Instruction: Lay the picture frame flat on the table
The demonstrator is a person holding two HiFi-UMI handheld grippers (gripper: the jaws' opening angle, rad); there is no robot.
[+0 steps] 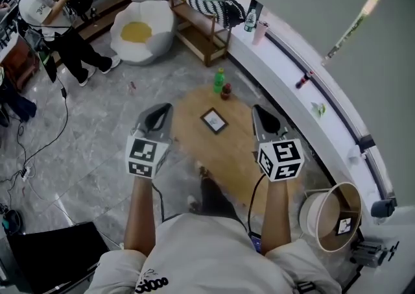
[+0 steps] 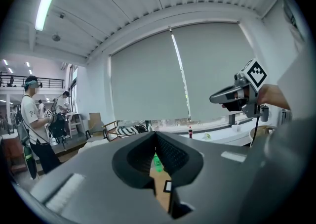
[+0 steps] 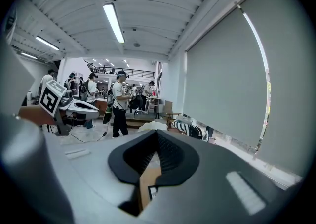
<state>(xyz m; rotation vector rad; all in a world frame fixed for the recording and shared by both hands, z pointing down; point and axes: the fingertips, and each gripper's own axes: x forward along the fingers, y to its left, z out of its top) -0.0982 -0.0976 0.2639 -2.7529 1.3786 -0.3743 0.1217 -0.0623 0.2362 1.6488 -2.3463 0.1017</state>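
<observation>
**A:** What is made out in the head view?

**B:** A small, dark-edged square picture frame [image 1: 214, 120] is seen lying apparently flat near the middle of the round wooden bench [image 1: 230, 153]. A green plastic bottle [image 1: 220, 80] stands at its twelve o'clock. The left gripper [image 1: 162, 112] is held at the frame's nine o'clock and the right gripper [image 1: 259, 111] at its three o'clock. Both are well clear of it, presumably so that the frame is not disturbed.

**A:** And the left gripper view?

**B:** Its fingers [image 2: 173, 155] are pressed together with nothing clamped. Through the slot beneath them the bottle [image 2: 157, 162] is glimpsed, with the frame [image 2: 168, 186] at its six o'clock on the bench below.

**A:** What is added by the right gripper view?

**B:** The fingers [image 3: 170, 156] there are likewise closed and empty. A corner of the frame [image 3: 152, 192] is seen through the slot, at six o'clock. Since the frame is gripped by neither tool and seems to rest flat, the task is judged as good as done.
</observation>
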